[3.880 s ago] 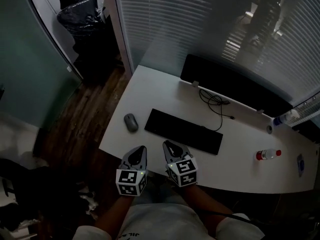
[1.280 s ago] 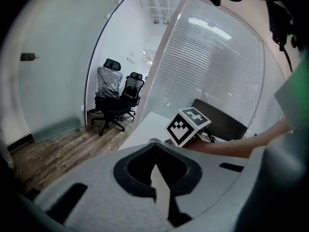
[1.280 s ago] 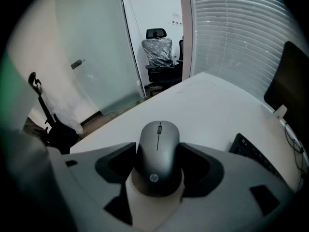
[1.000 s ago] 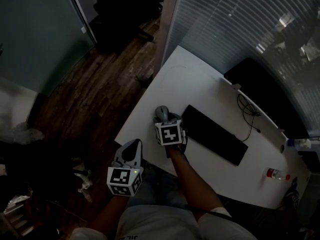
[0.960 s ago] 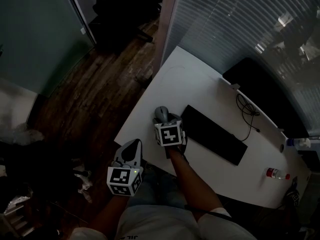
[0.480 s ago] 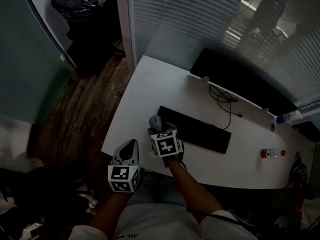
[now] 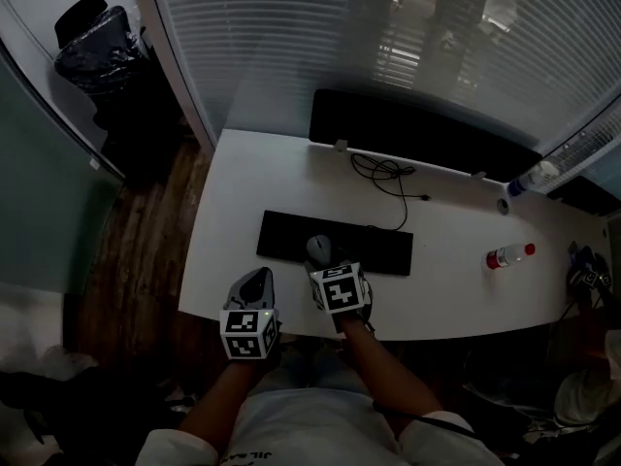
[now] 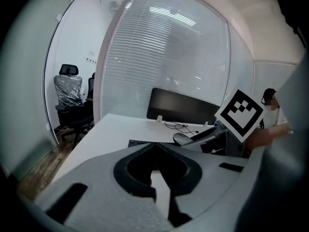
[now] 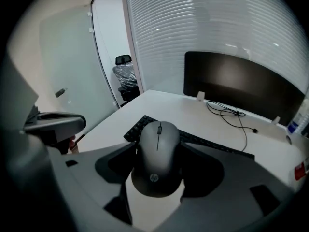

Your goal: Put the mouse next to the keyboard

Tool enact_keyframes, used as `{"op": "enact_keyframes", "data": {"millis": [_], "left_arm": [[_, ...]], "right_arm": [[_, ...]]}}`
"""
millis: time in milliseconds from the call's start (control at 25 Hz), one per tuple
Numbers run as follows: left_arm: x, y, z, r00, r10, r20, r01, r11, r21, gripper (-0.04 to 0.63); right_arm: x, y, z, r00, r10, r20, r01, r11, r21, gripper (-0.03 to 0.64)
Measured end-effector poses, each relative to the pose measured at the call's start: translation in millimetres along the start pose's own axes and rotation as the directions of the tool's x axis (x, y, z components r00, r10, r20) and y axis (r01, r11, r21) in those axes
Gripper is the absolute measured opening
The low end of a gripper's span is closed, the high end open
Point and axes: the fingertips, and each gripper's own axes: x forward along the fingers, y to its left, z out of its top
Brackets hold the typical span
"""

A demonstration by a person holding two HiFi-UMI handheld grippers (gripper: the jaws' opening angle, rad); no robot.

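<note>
Room: dim office corner, a white desk [image 7: 238, 178] set against glass walls hung with blinds [image 7: 291, 37], dark wood floor [image 7: 126, 260] off its left end.
Mouse [image 9: 159, 153]: grey, scroll wheel pointing away from the person, clamped by its sides. From the head view it shows over the near middle of the keyboard; I cannot tell how far above the keys it hangs.
Right gripper [image 7: 325, 263]: jaws spread wide and pinching the mouse, one pad on each flank, tilted down toward the desk.
Keyboard [image 7: 374, 249]: black and flat, lying along the front half of the desk, long side facing the person.
Left gripper [image 7: 257, 282]: near the desk's front edge, left of the right gripper and apart from it. Its jaws are pressed together at the tips with nothing between them.
Cable [image 7: 383, 171]: thin, black, looped loosely on the desk behind the keyboard.
Monitor [image 7: 417, 134]: wide dark screen along the back of the desk.
Bottle [image 7: 509, 255]: clear, red cap, lying on its side well right of the keyboard.
Chair [image 7: 92, 51]: black office chair wrapped in plastic, in the far left corner.
</note>
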Motion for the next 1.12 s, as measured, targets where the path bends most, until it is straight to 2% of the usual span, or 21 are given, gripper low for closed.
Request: {"op": "enact_keyframes", "data": {"millis": [400,880,1120], "left_arm": [[35.4,-89.5,4.6,0.992,-0.124,-0.021,0.125,0.991,0.053,0.005],[58.8,-182.4,10.0,0.966,-0.254,-0.053,0.259,0.956,0.139,0.005],[71.3,-224.2,3.5,0.95,-0.303,-0.072,0.31,0.939,0.146,0.005]], "right_arm": [[-56.8,-104.4,-42.1,0.991,-0.129,0.021,0.125,0.982,0.144,0.29],[-108.5,-202.6,-101.2,0.971,-0.237,-0.007,0.231,0.937,0.262,0.29],[-127.4,-240.7,-134.8,0.96,-0.277,-0.044,0.277,0.914,0.297,0.29]]}}
